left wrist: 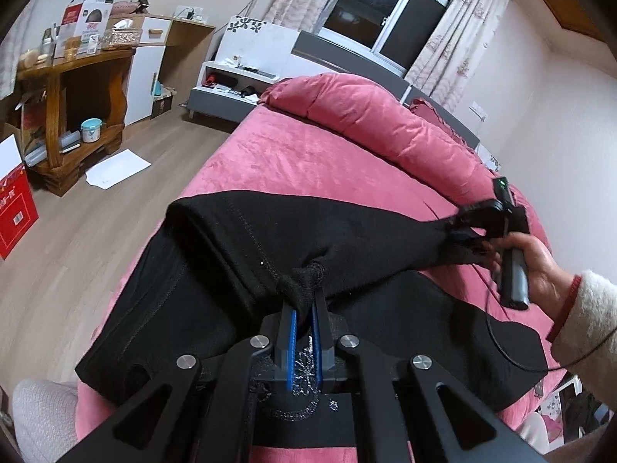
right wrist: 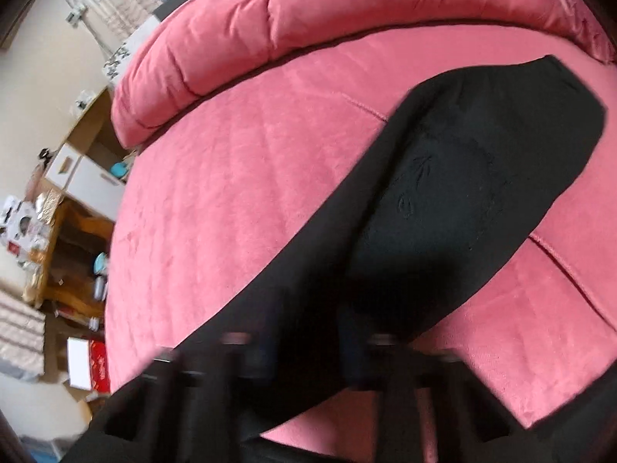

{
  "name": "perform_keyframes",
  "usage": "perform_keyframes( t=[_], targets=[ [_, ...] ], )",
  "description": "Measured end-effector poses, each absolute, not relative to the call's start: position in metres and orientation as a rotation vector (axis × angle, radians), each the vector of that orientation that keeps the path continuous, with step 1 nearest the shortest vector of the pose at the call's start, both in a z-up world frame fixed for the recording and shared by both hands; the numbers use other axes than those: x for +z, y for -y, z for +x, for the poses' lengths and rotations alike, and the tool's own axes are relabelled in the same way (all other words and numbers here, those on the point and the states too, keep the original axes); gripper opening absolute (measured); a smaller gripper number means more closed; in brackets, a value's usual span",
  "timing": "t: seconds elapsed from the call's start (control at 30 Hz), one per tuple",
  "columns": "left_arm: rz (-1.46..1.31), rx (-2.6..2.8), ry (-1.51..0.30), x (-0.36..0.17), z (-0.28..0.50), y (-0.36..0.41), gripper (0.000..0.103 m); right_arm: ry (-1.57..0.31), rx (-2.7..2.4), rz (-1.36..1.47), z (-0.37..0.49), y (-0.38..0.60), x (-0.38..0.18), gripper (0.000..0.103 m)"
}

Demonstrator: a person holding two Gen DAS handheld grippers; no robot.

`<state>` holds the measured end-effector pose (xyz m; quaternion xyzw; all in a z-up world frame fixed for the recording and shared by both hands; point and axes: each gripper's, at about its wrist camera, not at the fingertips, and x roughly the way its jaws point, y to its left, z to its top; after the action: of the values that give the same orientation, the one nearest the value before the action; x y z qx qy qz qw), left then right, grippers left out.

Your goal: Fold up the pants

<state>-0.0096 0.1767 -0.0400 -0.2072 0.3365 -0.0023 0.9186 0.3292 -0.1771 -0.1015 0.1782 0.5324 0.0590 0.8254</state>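
Setting: bedroom in a home. Evidence: bed [left wrist: 308, 154] with pink plush cover; rolled pink quilt [left wrist: 385, 123] along its far side; grey headboard [left wrist: 347, 58]; grey-and-white bedside unit [left wrist: 227, 81] carrying small items; window [left wrist: 389, 11] flanked by patterned curtains [left wrist: 455, 34]; wooden shelf unit [left wrist: 77, 108] stacked with boxes and jars; white cupboard [left wrist: 150, 73]; wood-plank floor [left wrist: 77, 250]; red carton [left wrist: 15, 208] standing on the floor

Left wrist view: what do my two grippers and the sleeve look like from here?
The left gripper has black fingers with blue ribbed pads on a black cut-out linkage with silver pins. The right gripper is black with a grey handle, green light and trailing black cable. The sleeve is fuzzy cream, red-cuffed.
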Motion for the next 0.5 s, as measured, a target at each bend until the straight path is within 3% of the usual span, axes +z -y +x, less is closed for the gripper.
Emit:
perform_keyframes(
  t=[0.27,0.5],
  targets=[
    [-0.500,0.066,-0.621,-0.025,-0.002,-0.208,0.006,-1.013,0.268,0.167,0.288,0.171,-0.056,0.014],
    [-0.539,0.103,-0.554,-0.010,-0.005,-0.233,0.006,-0.941,0.333,0.221,0.236,0.183,-0.026,0.014]
  ],
)
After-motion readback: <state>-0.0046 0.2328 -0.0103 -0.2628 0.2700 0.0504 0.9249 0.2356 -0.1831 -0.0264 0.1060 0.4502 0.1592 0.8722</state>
